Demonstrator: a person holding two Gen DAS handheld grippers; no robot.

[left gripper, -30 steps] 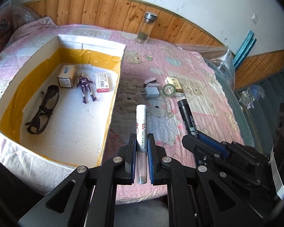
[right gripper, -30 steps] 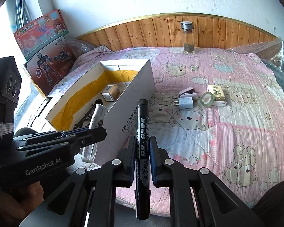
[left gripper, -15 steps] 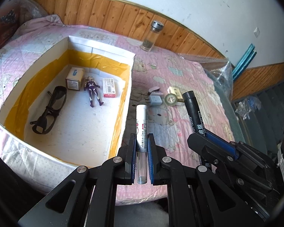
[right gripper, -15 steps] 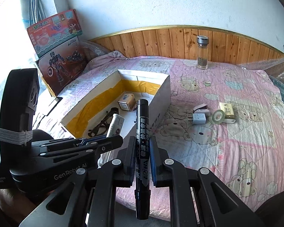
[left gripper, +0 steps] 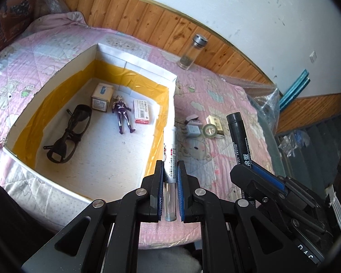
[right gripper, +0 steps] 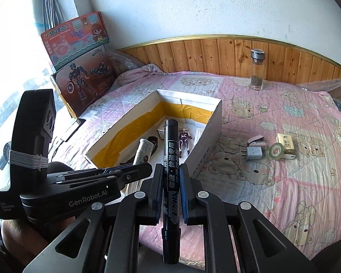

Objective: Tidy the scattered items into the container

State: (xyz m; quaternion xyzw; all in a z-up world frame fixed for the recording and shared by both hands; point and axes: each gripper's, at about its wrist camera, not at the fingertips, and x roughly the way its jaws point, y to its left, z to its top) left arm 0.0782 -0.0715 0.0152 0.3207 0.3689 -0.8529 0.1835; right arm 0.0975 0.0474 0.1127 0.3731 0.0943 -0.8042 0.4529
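A white cardboard box with yellow tape inside [left gripper: 170,77] [right gripper: 216,113] lies on the pink bed. It holds black glasses [left gripper: 68,134], a purple figure [left gripper: 122,113] and two small boxes [left gripper: 102,96]. My left gripper [left gripper: 170,170] is shut on a white pen [left gripper: 169,147], held above the box's near right wall. My right gripper [right gripper: 170,177] is shut on a black marker [right gripper: 170,159], held beside it. On the quilt lie a white charger [left gripper: 192,130] [right gripper: 254,152], a tape roll [left gripper: 210,130] [right gripper: 276,150], a yellow pack [right gripper: 285,144] and a small stapler [right gripper: 257,140].
A glass bottle [left gripper: 191,52] [right gripper: 257,70] stands at the wooden headboard. Toy boxes [right gripper: 79,52] lean against the wall at the left. Bubble wrap [left gripper: 261,95] lies along the bed's right edge.
Both grippers have risen and pulled back with their pens, swinging left toward the box; more of the box's inside shows now.
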